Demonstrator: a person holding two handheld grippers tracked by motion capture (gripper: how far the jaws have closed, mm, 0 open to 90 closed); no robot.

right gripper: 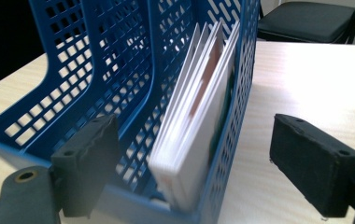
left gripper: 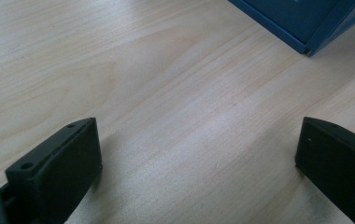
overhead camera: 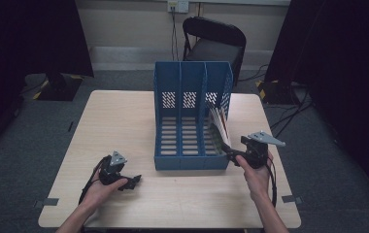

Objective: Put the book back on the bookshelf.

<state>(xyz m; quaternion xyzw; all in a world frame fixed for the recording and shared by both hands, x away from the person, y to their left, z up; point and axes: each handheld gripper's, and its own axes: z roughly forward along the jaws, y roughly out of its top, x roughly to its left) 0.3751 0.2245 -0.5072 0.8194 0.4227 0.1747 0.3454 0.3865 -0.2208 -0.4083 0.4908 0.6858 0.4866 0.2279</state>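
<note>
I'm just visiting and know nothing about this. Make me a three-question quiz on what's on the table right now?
1. Which compartment of the blue file rack holds the booklets: left, middle or right?
2. True or false: the right gripper is clamped on the booklets.
3. What lies between the jaws of the left gripper?

Key: 1. Right, leaning against the outer wall. 2. False; its jaws stand open. 3. Bare wooden table.

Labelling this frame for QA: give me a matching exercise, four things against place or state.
Things:
1. blue plastic three-slot file rack
2. stack of white booklets
3. left tool
4. black folding chair

Places or states:
A. leaning in the rack's right slot
B. behind the table, on the floor
C. mid-table, two slots bare
D. open, low over bare wood

Pairs: 1-C, 2-A, 3-D, 4-B
</note>
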